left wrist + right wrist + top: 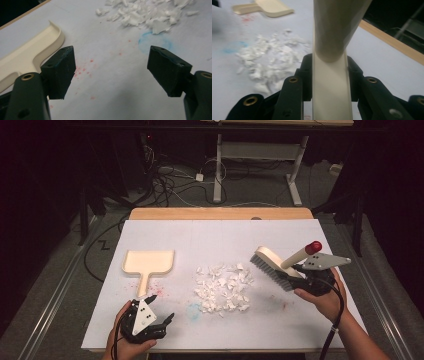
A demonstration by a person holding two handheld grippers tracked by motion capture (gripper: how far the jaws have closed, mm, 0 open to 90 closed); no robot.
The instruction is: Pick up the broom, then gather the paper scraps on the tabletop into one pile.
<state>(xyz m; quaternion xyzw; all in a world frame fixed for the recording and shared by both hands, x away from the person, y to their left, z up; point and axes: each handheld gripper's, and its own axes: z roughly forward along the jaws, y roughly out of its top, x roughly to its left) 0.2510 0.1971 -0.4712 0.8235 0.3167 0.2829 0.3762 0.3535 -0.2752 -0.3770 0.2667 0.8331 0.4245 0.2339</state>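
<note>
Nearest the person, at the bench's (310, 227) front edge, the left gripper (161, 308) is held low in the left hand (127, 335), its jaws spread wide with nothing between them; in the left gripper view only white paper flecked with pink spots lies in the gap. A faint blue smudge (155, 42) sits just beyond the right-hand jaw. Just past the left-hand jaw lies the cream dustpan (149, 262), flat on the bench with its handle pointing back toward that gripper. Ahead and to the right of these jaws is the heap of white paper scraps (222, 287), spread loosely mid-bench. On the far side of the heap, the right gripper (305, 276), in the right hand (325, 297), has its jaws clamped on the cream brush (277, 262); the right gripper view shows the body pinched between them. The red-tipped handle (302, 252) rises above the jaws, the grey bristles (267, 270) beside the scraps.
</note>
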